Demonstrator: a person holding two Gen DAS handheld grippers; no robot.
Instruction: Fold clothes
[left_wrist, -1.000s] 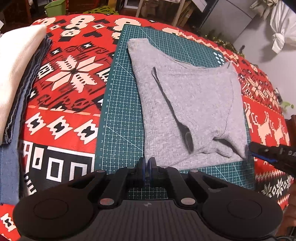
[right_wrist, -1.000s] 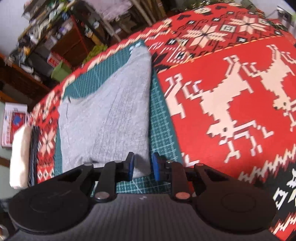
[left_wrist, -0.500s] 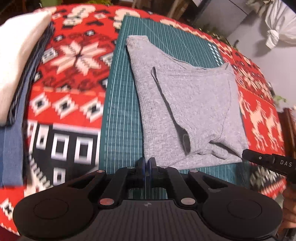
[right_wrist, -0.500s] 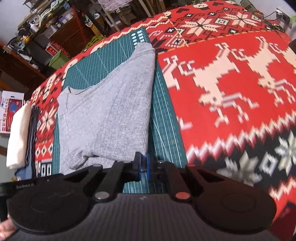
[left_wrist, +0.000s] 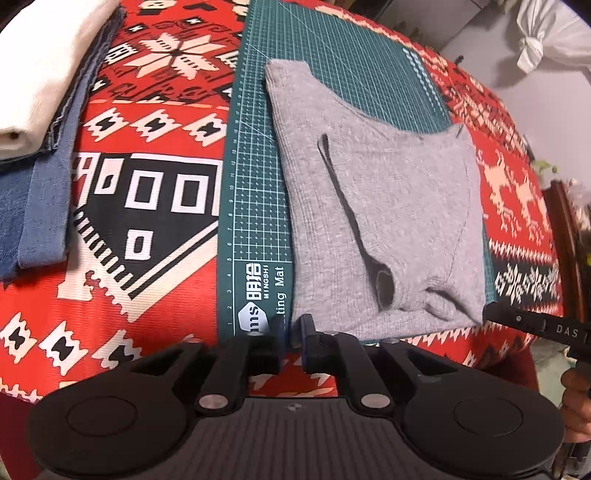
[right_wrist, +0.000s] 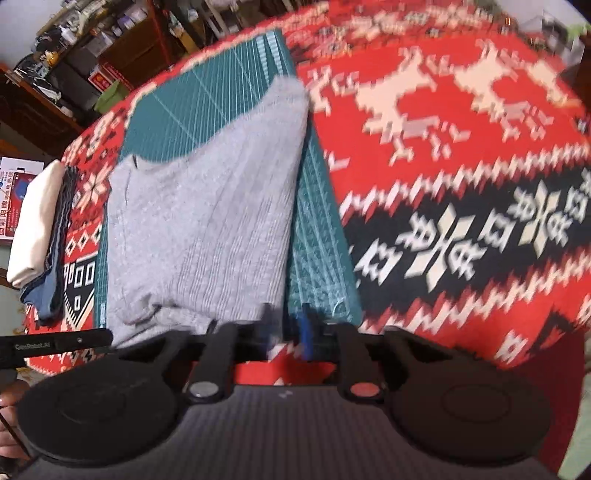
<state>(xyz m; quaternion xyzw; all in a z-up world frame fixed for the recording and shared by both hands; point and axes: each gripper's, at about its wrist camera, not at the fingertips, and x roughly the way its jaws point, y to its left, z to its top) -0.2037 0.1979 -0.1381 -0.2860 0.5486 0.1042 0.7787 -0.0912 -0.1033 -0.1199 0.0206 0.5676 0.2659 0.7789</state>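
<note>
Far left, around 9 to 10 o'clock in the left wrist view, there's a stack of folded fabric (left_wrist: 40, 85): a cream ribbed piece on top, dark denim under it, and a lighter blue layer at the bottom. It sits on the red knitted-pattern tablecloth with white snowflakes and reindeer (left_wrist: 147, 110) that covers the whole surface.

Moving right, the dark green gridded cutting mat (left_wrist: 255, 177) runs from 12 o'clock down to the near edge, with a white logo printed at its near left corner. On it lies the grey ribbed knit sweater (left_wrist: 388, 221), already folded into a rough rectangle, one sleeve laid diagonally across the body and its cuff bunched up near the near edge at about 5 o'clock. The sweater's right edge sits just about on the mat's right border.

The left gripper (left_wrist: 291, 332) hovers at 6 o'clock over the mat's near edge, just beside the sweater's near left corner, blue pads slightly parted with nothing between them.

The right gripper (right_wrist: 286, 328) shows up at 4 o'clock in the left view as a black bar off the sweater's near right corner. In its own view, which is pretty blurry, the fingers are a little apart and empty, over the mat's edge right beside the sweater.
</note>
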